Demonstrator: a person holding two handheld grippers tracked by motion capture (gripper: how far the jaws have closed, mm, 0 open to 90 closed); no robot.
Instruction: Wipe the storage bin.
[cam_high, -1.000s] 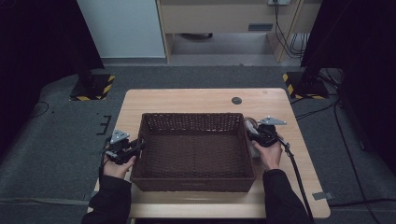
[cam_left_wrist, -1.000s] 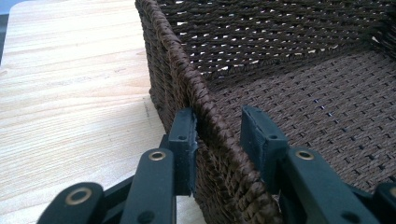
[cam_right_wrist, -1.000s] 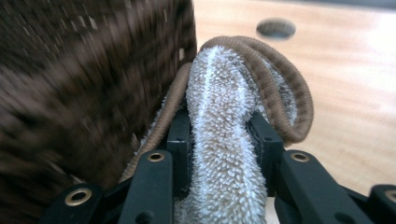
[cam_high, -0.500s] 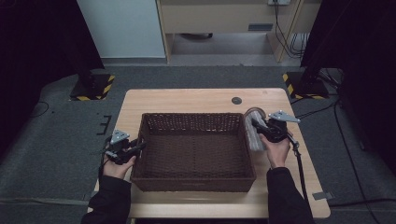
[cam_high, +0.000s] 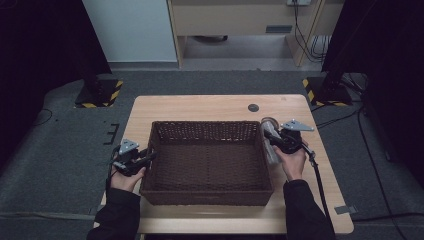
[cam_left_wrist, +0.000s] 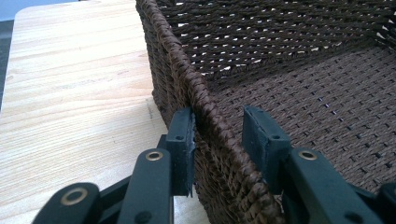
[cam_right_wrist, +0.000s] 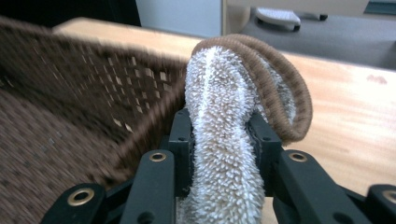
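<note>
A person stands at a wooden bench (cam_high: 215, 106) with 1 gripper in each hand. A dark brown woven basket (cam_high: 207, 161) sits in the middle of the bench.

The right gripper (cam_high: 270, 135) is clenched on a folded white terry cloth with a brown edge (cam_right_wrist: 233, 116). Its 2 pads press into the pile from both sides, and the cloth bulges above them and curls over toward the right. In the high view the cloth (cam_high: 270, 142) hangs just beside the basket's right rim, above the bench.

The left gripper (cam_left_wrist: 219, 140) straddles the basket's left rim (cam_left_wrist: 205, 107). One jaw sits outside the wall, touching or just off it, while the other stands inside with a clear gap, so the gripper is released rather than clamped.
</note>
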